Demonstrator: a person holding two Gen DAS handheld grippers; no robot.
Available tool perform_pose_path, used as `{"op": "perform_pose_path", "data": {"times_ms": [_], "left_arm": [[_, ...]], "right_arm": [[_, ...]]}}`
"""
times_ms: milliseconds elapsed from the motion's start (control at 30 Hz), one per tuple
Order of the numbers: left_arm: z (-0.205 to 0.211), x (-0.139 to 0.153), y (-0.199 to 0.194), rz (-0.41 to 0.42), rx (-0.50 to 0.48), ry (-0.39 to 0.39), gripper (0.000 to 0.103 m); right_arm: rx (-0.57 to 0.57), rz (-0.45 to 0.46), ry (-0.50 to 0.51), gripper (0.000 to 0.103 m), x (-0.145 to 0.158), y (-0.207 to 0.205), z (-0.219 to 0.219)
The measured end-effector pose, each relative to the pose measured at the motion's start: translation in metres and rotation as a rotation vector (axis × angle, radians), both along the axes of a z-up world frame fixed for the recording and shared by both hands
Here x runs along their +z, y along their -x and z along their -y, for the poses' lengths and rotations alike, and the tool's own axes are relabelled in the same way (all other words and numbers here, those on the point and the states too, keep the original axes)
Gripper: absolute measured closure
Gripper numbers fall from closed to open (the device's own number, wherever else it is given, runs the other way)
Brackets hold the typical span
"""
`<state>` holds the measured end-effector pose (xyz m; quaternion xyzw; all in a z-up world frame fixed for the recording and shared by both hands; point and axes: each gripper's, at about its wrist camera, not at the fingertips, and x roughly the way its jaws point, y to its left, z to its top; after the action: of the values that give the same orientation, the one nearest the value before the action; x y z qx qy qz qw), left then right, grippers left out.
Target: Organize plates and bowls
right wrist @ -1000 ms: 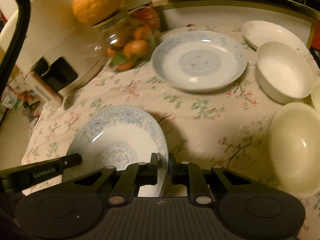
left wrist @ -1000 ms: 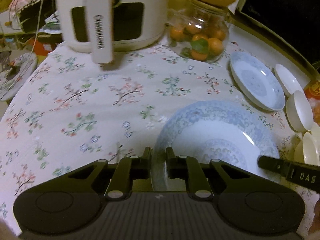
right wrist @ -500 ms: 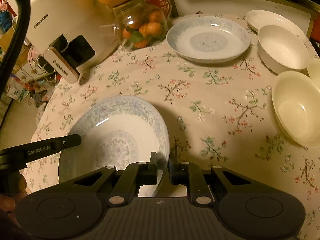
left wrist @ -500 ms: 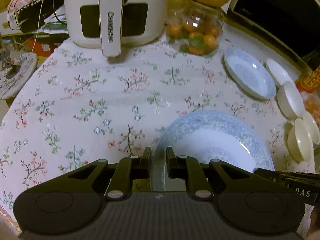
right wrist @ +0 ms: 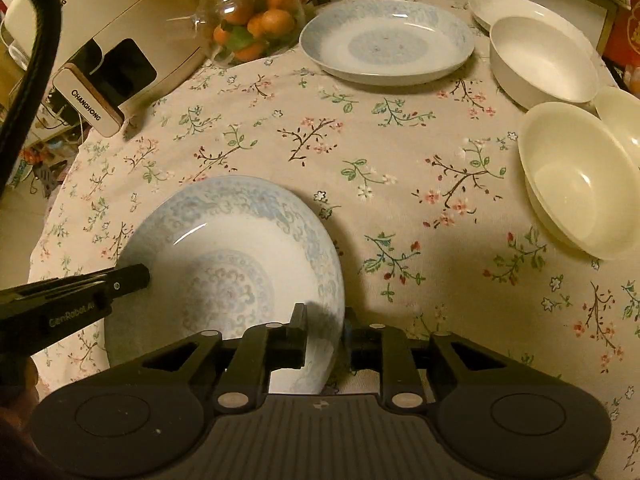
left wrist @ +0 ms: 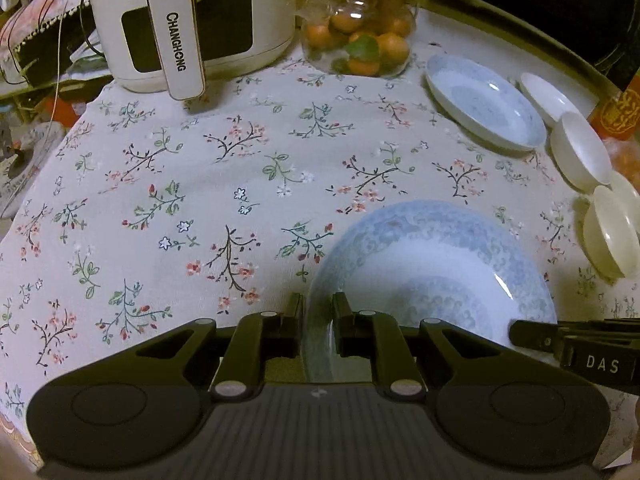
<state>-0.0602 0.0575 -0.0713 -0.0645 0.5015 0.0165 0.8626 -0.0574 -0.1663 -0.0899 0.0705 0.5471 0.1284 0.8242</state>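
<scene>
Both grippers w/ blue-pattern plate (right wrist: pixel 224 264) now further from air fryer (left wrist: pixel 188 24), over floral cloth (left wrist: pixel 200 184). Left gripper (left wrist: pixel 318 316) clamped on rim. Right gripper (right wrist: pixel 325 330) jaws opening, rim between.

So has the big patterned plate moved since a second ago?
Yes. The big patterned plate has moved away from the air fryer, lower in the right wrist view.

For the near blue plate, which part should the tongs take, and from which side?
Take the blue plate by its thin raised rim, one pad inside and one outside, coming from the near edge at opposite sides. The left tongs pinch it so; the right tongs straddle the rim, jaws opening.
</scene>
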Motion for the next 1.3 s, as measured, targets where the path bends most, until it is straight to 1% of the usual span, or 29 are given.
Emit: {"op": "perform_pose_path", "data": {"times_ms": [200, 433, 500, 633, 733, 867, 900, 1033, 1167, 1233, 1300], "left_arm": [[0.007, 0.0, -0.002, 0.005, 0.001, -0.035, 0.089], [0.004, 0.0, -0.008, -0.02, 0.004, -0.038, 0.088], [0.006, 0.001, -0.008, -0.023, 0.0, -0.05, 0.088], [0.008, 0.002, -0.011, -0.033, 0.004, -0.069, 0.088], [0.009, 0.009, -0.013, -0.023, 0.005, -0.098, 0.088], [0.012, 0.02, -0.018, 0.014, 0.014, -0.134, 0.087], [0.013, 0.023, -0.02, 0.023, 0.013, -0.139, 0.084], [0.022, 0.032, -0.028, 0.042, 0.002, -0.127, 0.08], [0.034, 0.039, -0.036, 0.064, -0.012, -0.133, 0.077], [0.039, 0.041, -0.042, 0.066, -0.013, -0.121, 0.076], [0.042, 0.043, -0.051, 0.061, -0.01, -0.099, 0.073]], "right_arm": [[-0.015, -0.015, -0.017, 0.085, -0.002, -0.002, 0.003], [-0.017, -0.023, -0.027, 0.086, -0.003, -0.006, 0.003], [-0.021, -0.027, -0.034, 0.087, -0.003, -0.008, 0.003], [-0.02, -0.014, -0.018, 0.087, -0.001, -0.008, 0.004], [-0.026, -0.004, -0.023, 0.086, 0.001, -0.009, 0.008], [-0.046, 0.014, -0.025, 0.085, 0.007, -0.01, 0.015], [-0.051, 0.019, -0.024, 0.084, 0.008, -0.011, 0.017], [-0.064, 0.029, -0.04, 0.084, 0.014, -0.014, 0.023], [-0.076, 0.056, -0.068, 0.083, 0.023, -0.02, 0.029], [-0.083, 0.068, -0.101, 0.078, 0.029, -0.025, 0.034], [-0.098, 0.087, -0.125, 0.076, 0.037, -0.029, 0.041]]}}
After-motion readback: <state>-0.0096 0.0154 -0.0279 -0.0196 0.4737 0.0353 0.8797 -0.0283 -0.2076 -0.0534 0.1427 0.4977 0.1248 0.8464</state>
